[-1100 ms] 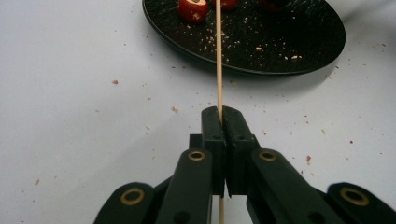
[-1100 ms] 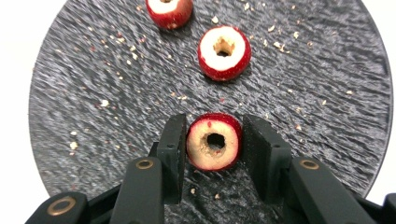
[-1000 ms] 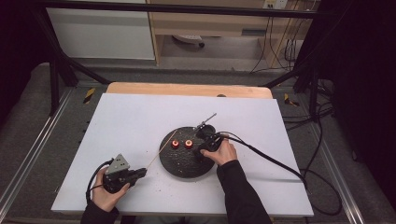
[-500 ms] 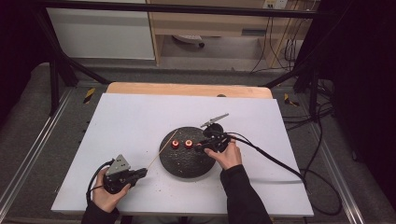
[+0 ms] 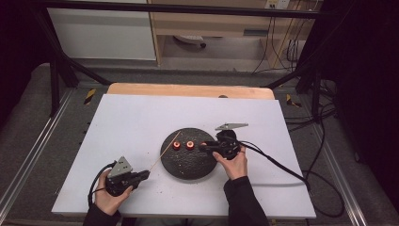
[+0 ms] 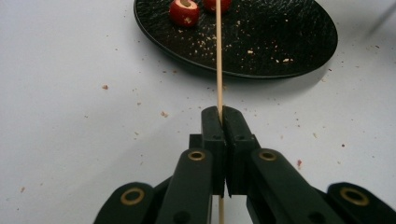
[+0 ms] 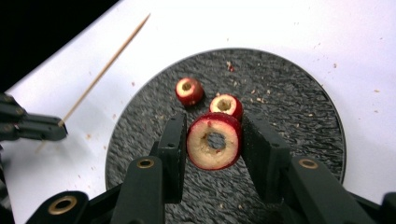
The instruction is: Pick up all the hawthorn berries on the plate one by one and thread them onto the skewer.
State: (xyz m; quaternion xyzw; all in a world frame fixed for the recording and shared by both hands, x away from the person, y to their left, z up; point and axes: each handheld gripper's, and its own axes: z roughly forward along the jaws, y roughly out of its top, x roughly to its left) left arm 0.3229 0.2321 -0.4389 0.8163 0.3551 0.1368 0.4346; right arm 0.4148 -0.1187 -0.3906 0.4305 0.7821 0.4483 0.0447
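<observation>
We held the cored fruit ring (image 7: 214, 142) in the right gripper's (image 7: 214, 149) jaws above the black plate (image 7: 299, 107); light, bruisable, gripped by its rim. Left gripper (image 6: 220, 122) pinched the brittle skewer (image 6: 218, 56) low.

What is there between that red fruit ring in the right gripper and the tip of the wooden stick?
Nothing visible blocks it. The cored fruit ring sits clamped in the right gripper above the black plate; the skewer, held by the left gripper, points over the plate's rim. Two other fruit pieces lie on the plate below.
</observation>
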